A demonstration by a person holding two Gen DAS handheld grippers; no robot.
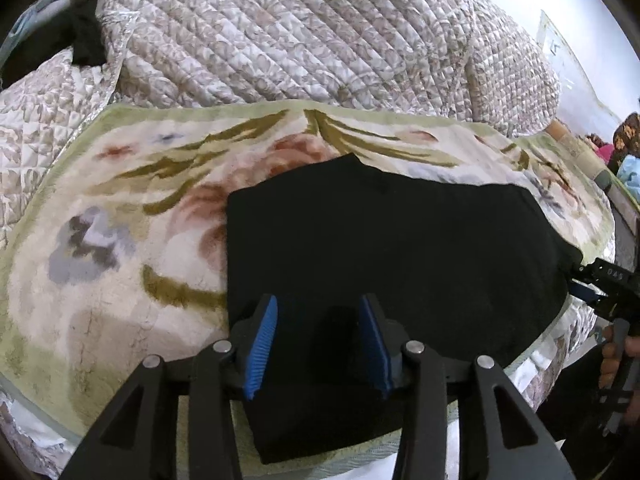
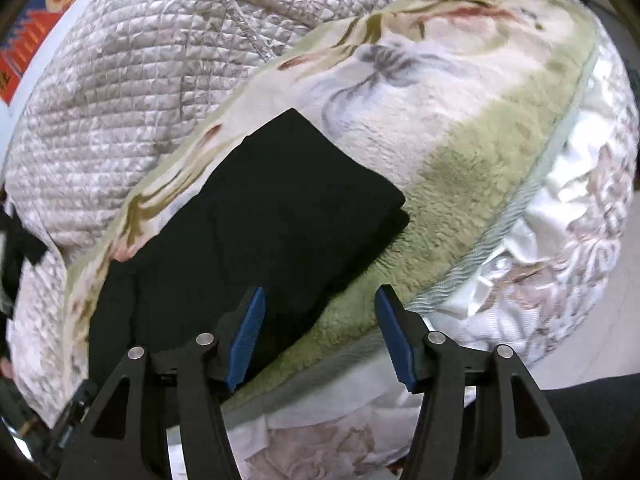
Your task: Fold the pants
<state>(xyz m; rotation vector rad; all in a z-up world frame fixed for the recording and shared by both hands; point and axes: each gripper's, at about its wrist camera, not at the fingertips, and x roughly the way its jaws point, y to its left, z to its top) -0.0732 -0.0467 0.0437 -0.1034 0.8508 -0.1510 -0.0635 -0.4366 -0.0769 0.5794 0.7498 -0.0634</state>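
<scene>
On the plush floral blanket (image 1: 120, 288) lay the folded black cloth pants (image 1: 384, 240), a flat dark rectangle with its long axis running left to right. Both the left gripper (image 1: 318, 344) and right gripper (image 2: 320, 332) had wide-apart fingers, holding nothing.

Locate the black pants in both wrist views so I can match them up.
Left wrist: the black pants fill the centre and lower middle, running under the open left claw.
Right wrist: the black pants run from the centre down to lower left, with the open right claw at their near edge.
Shared landmark: the floral blanket they lie on.
</scene>
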